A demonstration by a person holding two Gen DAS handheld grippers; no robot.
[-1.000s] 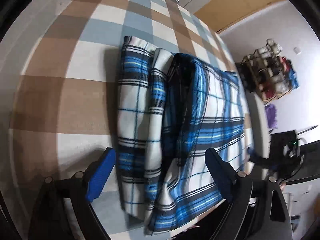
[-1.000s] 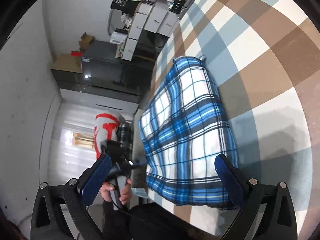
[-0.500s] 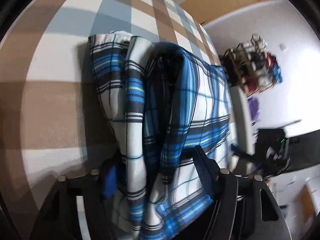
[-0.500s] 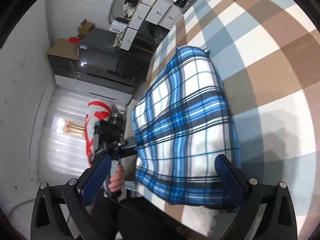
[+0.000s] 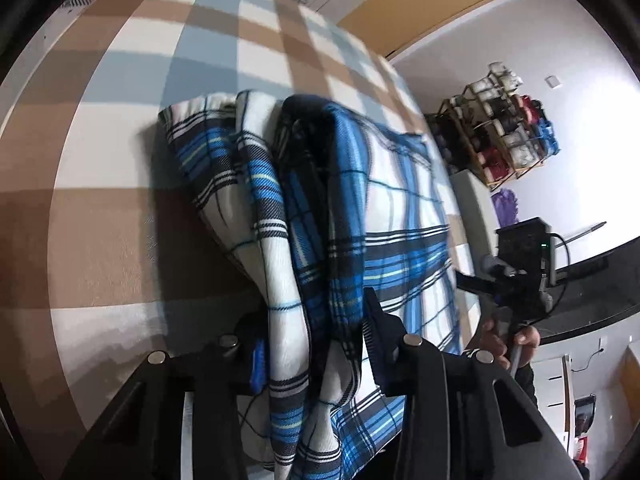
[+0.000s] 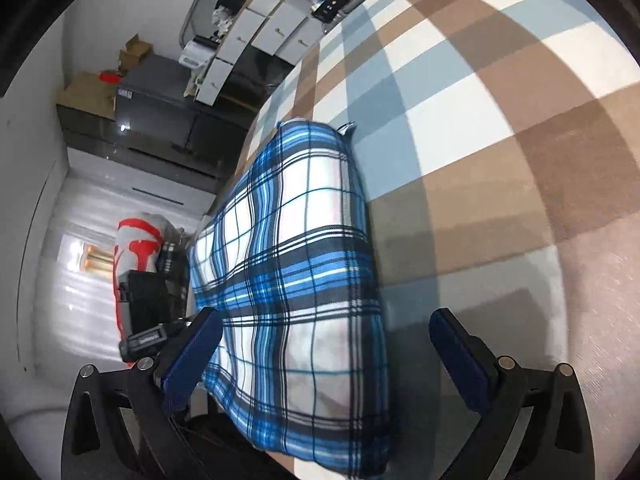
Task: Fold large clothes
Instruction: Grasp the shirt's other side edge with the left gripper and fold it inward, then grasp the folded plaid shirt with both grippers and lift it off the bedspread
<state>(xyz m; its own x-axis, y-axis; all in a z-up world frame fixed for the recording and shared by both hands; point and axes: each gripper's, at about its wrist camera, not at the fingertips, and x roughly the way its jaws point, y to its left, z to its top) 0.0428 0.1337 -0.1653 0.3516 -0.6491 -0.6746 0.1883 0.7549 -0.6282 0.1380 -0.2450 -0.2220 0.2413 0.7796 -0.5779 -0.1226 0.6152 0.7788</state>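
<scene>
A folded blue, white and black plaid garment (image 5: 400, 208) lies on a brown, white and pale blue checked cover (image 5: 120, 220). My left gripper (image 5: 316, 352) is at its near end, jaws closing, with the stacked layers bunched and pinched between the pads. In the right wrist view the same garment (image 6: 296, 248) runs away from me over the cover (image 6: 500, 140). My right gripper (image 6: 326, 356) hangs open just above its near end, one finger on each side, touching nothing. A hand (image 5: 496, 340) holds that gripper at the garment's right edge.
A wire rack of yarn spools (image 5: 508, 128) stands by the far wall. White drawer boxes (image 6: 272, 28) and a dark cabinet (image 6: 160, 108) sit beyond the cover's far edge. A red and white bundle (image 6: 136, 240) lies off the left side.
The left jaws have come in from wide apart onto the garment's near edge, bunching the layers. The right gripper has drawn closer and lower over the garment, still open.
</scene>
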